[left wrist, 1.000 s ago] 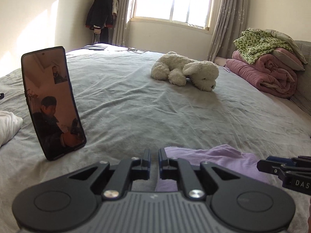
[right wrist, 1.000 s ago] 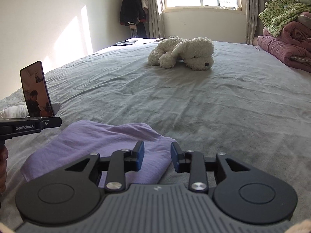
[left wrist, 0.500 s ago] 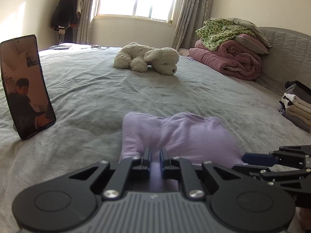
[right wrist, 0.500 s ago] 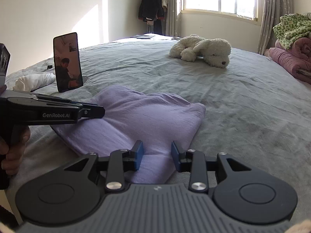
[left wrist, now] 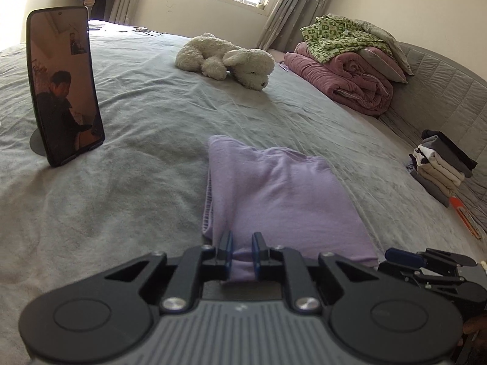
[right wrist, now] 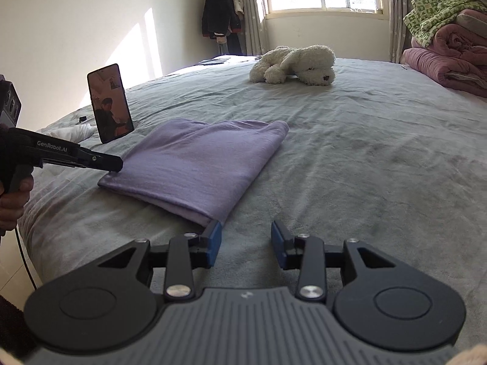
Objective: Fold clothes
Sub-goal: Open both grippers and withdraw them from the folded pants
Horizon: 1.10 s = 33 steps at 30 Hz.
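Note:
A folded lilac garment (left wrist: 283, 188) lies flat on the grey bedspread (left wrist: 137, 182). My left gripper (left wrist: 242, 249) is at its near left corner. Its jaws are opening, and a fold of the cloth still fills the narrow gap between the blue pads. The right wrist view shows the same garment (right wrist: 197, 158) with the left gripper (right wrist: 117, 164) at its left corner. My right gripper (right wrist: 246, 241) stands open just off the garment's near right corner, nothing between its fingers; its left pad (right wrist: 214, 237) sits beside the cloth edge. It also shows low at the right as the right gripper (left wrist: 401, 257).
A phone (left wrist: 64, 85) stands propped at the left. A white plush dog (left wrist: 231, 60) lies further back. Rolled pink quilts with a green blanket (left wrist: 344, 67) sit by the headboard, a stack of folded clothes (left wrist: 441, 164) at the right, white cloth (right wrist: 73, 132) beside the phone.
Both grippers moved along the bed and dipped; the garment now lies laid out flat. The left jaws have parted a little. The right gripper has drawn back to the near corner.

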Motion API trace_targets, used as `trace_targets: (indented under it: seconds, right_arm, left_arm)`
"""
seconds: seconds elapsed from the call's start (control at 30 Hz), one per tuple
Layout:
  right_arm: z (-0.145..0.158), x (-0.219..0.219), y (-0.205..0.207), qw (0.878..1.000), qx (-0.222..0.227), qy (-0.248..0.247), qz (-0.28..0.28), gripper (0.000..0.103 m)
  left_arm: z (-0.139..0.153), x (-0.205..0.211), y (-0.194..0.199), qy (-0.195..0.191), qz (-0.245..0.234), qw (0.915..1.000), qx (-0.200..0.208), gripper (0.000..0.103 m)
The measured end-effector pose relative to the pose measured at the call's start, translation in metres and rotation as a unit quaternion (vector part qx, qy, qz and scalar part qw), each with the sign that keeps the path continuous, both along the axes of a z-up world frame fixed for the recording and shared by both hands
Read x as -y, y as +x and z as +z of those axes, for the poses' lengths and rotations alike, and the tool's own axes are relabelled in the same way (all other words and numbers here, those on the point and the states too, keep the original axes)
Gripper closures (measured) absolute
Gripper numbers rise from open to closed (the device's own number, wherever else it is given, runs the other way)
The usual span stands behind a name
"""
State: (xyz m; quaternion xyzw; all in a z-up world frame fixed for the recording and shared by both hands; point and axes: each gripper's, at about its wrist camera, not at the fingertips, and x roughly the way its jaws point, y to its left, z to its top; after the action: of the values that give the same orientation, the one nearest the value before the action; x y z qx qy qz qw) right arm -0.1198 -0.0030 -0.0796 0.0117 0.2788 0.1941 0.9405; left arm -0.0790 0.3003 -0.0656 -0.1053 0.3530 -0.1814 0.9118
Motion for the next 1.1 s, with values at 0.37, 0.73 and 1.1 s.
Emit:
trace_targets:
  seconds: [0.37, 0.73, 1.1]
  right_arm:
    - [0.008, 0.029, 0.008, 0.992, -0.056, 0.117, -0.002, 0.035]
    - [0.004, 0.066, 0.027, 0.948, -0.141, 0.282, -0.033, 0.034]
    - [0.007, 0.073, 0.050, 0.926, -0.184, 0.325, -0.054, 0.034]
  left_arm:
    - [0.004, 0.004, -0.004, 0.016, -0.049, 0.9985, -0.019, 0.020]
    - [0.012, 0.005, 0.015, 0.020, -0.018, 0.9992, -0.029, 0.016]
    - [0.003, -0.003, 0.042, -0.043, -0.014, 0.9985, -0.030, 0.016]
